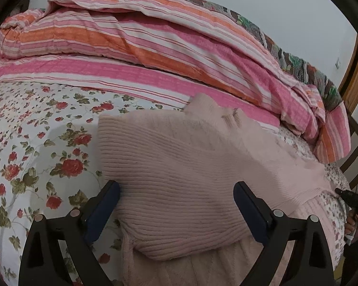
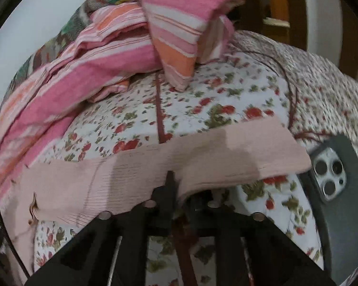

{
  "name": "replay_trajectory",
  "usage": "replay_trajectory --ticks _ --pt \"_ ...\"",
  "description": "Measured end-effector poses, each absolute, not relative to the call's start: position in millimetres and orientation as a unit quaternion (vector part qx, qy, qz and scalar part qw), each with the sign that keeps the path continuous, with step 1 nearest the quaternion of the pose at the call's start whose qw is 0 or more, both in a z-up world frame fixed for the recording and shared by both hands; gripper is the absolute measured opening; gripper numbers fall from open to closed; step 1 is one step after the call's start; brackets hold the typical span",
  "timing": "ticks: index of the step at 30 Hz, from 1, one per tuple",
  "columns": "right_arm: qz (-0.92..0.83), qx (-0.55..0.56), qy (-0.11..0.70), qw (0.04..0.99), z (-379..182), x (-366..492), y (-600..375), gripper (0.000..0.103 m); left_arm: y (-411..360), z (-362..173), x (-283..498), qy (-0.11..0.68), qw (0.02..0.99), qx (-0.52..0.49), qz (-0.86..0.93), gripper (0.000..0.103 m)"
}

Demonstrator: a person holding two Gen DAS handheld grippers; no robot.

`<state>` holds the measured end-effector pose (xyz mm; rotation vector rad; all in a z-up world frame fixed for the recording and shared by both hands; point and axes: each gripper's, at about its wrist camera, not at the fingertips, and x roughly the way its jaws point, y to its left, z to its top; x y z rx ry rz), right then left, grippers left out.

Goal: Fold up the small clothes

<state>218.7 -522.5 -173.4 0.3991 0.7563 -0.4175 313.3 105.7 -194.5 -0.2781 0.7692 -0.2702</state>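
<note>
A pale pink ribbed knit sweater [image 1: 179, 174] lies on the floral bedsheet [image 1: 35, 143], one part folded over itself. My left gripper [image 1: 176, 195] is open, its dark blue pads on either side of the folded part, just above it. In the right wrist view my right gripper [image 2: 174, 181] is shut on the edge of a flat pink part of the sweater [image 2: 202, 152], holding it just above the sheet [image 2: 202, 100]. The right gripper also shows at the right edge of the left wrist view [image 1: 353, 197].
A pink and orange striped quilt [image 1: 155, 45] is bunched along the far side of the bed, also in the right wrist view [image 2: 107, 59]. A phone in a dark case [image 2: 331, 174] lies camera-up on the sheet to the right. A wooden chair [image 2: 279, 7] stands behind.
</note>
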Motion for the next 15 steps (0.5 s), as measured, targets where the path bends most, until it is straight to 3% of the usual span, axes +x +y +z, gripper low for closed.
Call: replay_trajectory --ticks 7,15 --pt "-0.212 0.115 0.31 0.92 -114 226 -478 0.006 130 -187 306 0.351 0.913 -0.177 -0.113 0.096" --pt "-0.147 0.041 0.262 0.953 -40 256 -360 0.006 168 -175 291 0.333 0.923 -0.181 -0.07 0.096"
